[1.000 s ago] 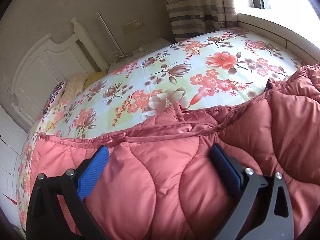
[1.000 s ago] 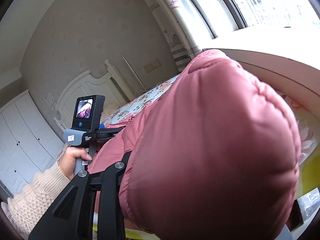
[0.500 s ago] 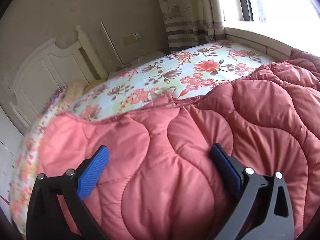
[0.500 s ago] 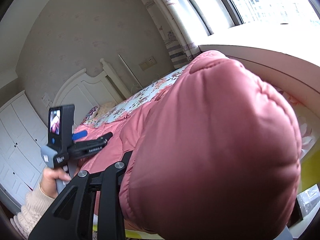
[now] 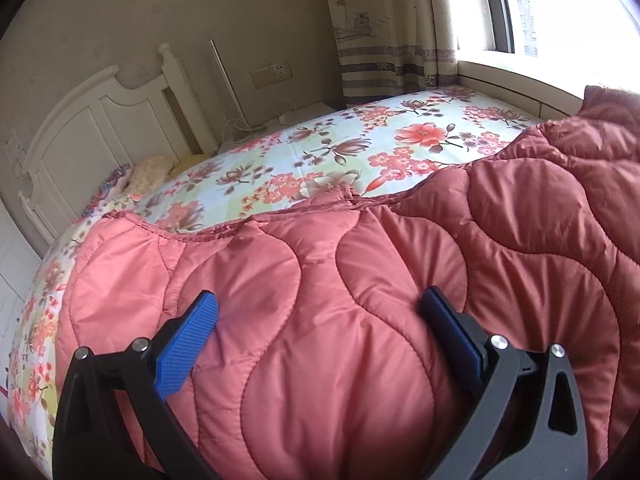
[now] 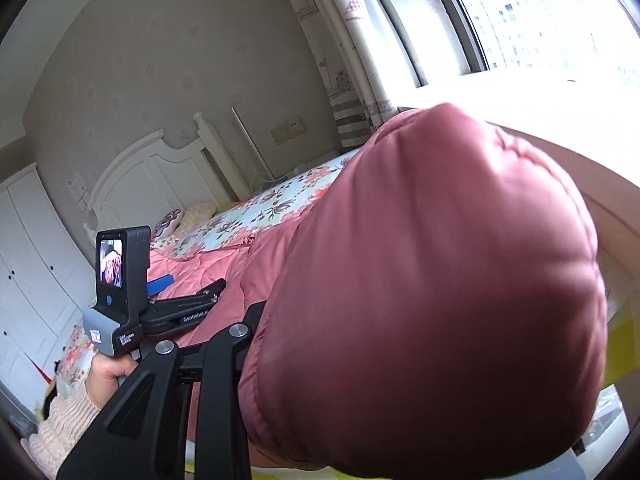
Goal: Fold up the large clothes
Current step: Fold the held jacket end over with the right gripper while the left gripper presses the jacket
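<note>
A large salmon-pink quilted coat point(image 5: 360, 280) lies spread on the floral bed sheet point(image 5: 328, 152). My left gripper point(image 5: 320, 312) hovers just over the coat with its blue-padded jaws wide apart and nothing between them; it also shows in the right wrist view point(image 6: 176, 284), held by a hand. My right gripper is shut on a bunched fold of the coat point(image 6: 440, 300), which fills that view and hides its fingertips; only its left black finger point(image 6: 224, 364) shows.
A white headboard point(image 5: 104, 128) and pillows point(image 5: 148, 168) are at the far end of the bed. A striped curtain point(image 5: 380, 40) and a bright window sill point(image 5: 520, 84) run along the right side. White wardrobe doors point(image 6: 32, 280) stand at left.
My left gripper has drawn back and tilted, so more of the sheet shows beyond the coat's edge. In the right wrist view the left gripper has moved closer. The right grip holds.
</note>
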Motion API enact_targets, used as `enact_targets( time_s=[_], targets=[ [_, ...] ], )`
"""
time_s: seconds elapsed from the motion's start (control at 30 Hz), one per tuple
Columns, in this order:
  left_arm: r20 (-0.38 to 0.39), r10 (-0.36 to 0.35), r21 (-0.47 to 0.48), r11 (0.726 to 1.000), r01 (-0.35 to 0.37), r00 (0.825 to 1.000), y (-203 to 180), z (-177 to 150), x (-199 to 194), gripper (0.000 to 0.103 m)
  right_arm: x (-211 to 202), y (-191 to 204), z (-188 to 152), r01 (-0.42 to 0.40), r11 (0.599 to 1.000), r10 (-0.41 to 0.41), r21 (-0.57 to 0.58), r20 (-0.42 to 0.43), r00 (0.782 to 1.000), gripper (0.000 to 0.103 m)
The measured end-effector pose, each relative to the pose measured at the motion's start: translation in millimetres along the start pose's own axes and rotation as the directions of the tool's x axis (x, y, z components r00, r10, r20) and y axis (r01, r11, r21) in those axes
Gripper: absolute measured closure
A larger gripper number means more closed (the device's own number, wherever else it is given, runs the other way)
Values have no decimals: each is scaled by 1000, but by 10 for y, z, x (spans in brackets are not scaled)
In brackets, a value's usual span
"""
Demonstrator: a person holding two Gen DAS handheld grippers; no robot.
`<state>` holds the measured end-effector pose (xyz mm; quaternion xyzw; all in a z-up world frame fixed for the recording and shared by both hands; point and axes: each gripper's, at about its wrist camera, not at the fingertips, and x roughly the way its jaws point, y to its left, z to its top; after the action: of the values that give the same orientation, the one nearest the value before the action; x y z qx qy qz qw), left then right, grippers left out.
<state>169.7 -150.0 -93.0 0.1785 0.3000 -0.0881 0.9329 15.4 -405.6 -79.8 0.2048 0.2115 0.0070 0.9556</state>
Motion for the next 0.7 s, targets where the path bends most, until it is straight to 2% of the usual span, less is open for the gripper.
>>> enact_targets(
  time_s=[0.2, 0.27, 0.33, 0.4, 0.43, 0.5, 0.53, 0.57, 0.6, 0.63, 0.7],
  targets=[
    [90, 113, 44, 992, -117, 990, -115, -51, -155, 2, 6, 491, 167, 48, 994, -41, -95, 79, 996, 64],
    [104, 70, 24, 997, -73, 992, -43, -57, -212, 2, 35, 711, 203, 62, 990, -48, -127, 110, 993, 64],
    [113, -50, -87, 994, 60, 992, 261, -70, -334, 2, 41, 916, 219, 80, 984, -59, -157, 137, 989, 64],
    [179, -98, -220, 966, 137, 979, 655, -121, -546, 2, 18, 1125, 226, 106, 974, -71, -202, 172, 983, 64],
    [220, -95, -279, 948, 156, 971, 890, -162, -669, 2, 10, 1219, 224, 120, 966, -78, -228, 184, 980, 64],
    [253, -35, -379, 916, 133, 967, 1431, -247, -820, 2, -7, 1478, 182, 167, 937, -101, -308, 221, 970, 64],
    [247, -16, -410, 904, 120, 969, 1622, -280, -824, 2, -4, 1652, 134, 189, 913, -105, -362, 240, 965, 64],
    [229, 18, -466, 880, 94, 973, 1935, -355, -816, 2, 10, 1789, 89, 206, 891, -108, -405, 251, 962, 64],
    [213, 44, -522, 850, 76, 976, 2205, -448, -809, 2, 38, 1963, 21, 223, 859, -108, -460, 264, 959, 64],
    [201, 66, -581, 811, 65, 977, 2475, -572, -814, 2, 94, 2201, -93, 244, 808, -103, -537, 279, 955, 64],
    [195, 84, -653, 755, 65, 977, 2851, -790, -843, 2, 224, 2556, -334, 280, 703, -99, -654, 299, 949, 64]
  ],
)
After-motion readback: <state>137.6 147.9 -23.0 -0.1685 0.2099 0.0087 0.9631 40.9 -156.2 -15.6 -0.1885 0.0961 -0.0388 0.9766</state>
